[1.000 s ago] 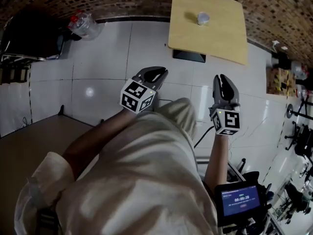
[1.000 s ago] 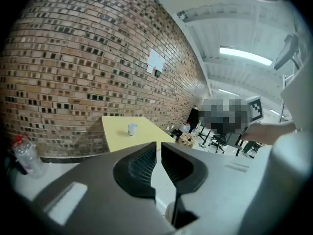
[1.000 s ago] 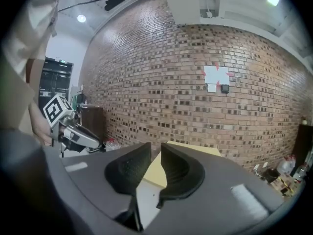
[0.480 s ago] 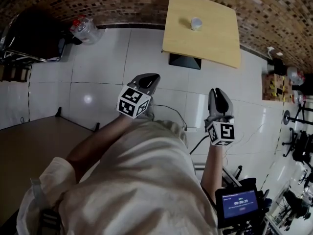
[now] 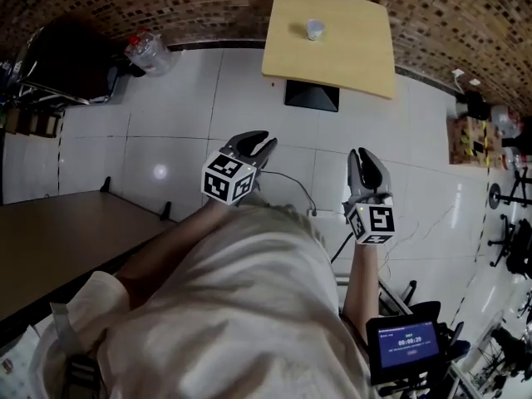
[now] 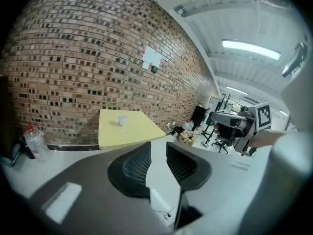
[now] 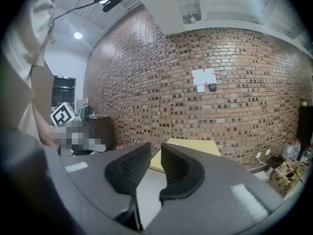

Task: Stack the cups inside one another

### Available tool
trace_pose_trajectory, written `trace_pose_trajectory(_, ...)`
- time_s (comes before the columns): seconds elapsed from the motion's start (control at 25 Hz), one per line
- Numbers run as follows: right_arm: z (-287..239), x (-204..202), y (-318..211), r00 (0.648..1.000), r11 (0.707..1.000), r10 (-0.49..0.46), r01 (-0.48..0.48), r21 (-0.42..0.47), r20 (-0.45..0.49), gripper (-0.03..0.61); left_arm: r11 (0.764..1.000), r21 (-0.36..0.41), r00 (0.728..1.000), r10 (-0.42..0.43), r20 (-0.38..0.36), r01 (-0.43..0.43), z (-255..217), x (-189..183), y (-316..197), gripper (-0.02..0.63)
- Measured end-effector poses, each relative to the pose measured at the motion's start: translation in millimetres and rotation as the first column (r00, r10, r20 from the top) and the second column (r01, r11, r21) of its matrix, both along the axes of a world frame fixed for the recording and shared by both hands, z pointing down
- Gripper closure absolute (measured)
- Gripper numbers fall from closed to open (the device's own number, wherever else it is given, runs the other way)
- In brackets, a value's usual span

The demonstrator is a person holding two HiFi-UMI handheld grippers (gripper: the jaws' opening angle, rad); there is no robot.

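A small white cup (image 5: 314,29) stands alone on a yellow square table (image 5: 349,56) by the brick wall, far ahead of both grippers. In the left gripper view the cup (image 6: 122,120) sits on the yellow table (image 6: 132,131) beyond the jaws. My left gripper (image 5: 256,144) is held in front of the person's body, open and empty; my left gripper (image 6: 157,148) shows only floor in its gap. My right gripper (image 5: 363,160) is level with it, slightly open with nothing between the jaws. My right gripper (image 7: 155,151) points at the table's edge (image 7: 195,146).
White tiled floor lies between the person and the table. A clear plastic bottle (image 5: 145,48) and dark furniture (image 5: 58,69) stand at the wall on the left. A brown tabletop (image 5: 50,239) is at lower left; a cable (image 5: 291,181) crosses the floor. Boxes (image 5: 470,135) sit at right.
In the head view the yellow table and cup have slid to the left, and the brown tabletop has come further into view. Both grippers travelled with the person, jaws unchanged.
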State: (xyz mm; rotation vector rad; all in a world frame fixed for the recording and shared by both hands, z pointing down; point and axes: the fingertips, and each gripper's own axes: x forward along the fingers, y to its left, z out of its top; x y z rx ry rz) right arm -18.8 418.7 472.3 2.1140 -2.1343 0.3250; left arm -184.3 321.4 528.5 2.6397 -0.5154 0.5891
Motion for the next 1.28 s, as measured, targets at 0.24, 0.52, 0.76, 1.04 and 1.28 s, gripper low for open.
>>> trace_pose_trajectory(0.24,9.3,4.9,39.2,0.997,0.999,-0.034,0.033,0.021,0.063,0.509,1.000,0.009,0.998,0.027,0.056,-0.028,9.0,9.3,55.4,0.500)
trace_pose_trajectory(0.52,17.9,-26.9,70.9,0.983,0.995,-0.073,0.060,0.076,0.169,0.482,1.000,0.003,0.996,-0.001,0.089,0.001,23.0,-24.2,88.7,0.515)
trace_pose_trajectory(0.76,23.1,-37.1,81.4,0.982,0.997,-0.045,0.033,0.067,0.181,0.373,0.999,0.021,0.997,0.036,0.074,-0.038,14.6,-27.1,83.1,0.518)
trace_pose_trajectory(1.04,38.6,-36.2,86.8,0.988,0.998,0.060,-0.056,-0.031,0.144,0.462,0.997,0.044,0.996,0.063,0.063,-0.066,6.0,-35.1,66.4,0.525)
trace_pose_trajectory(1.28,34.3,-54.3,77.9,0.982,0.996,0.085,-0.081,-0.033,0.166,0.509,0.999,-0.004,0.996,0.050,0.073,-0.050,13.5,-63.3,54.8,0.529)
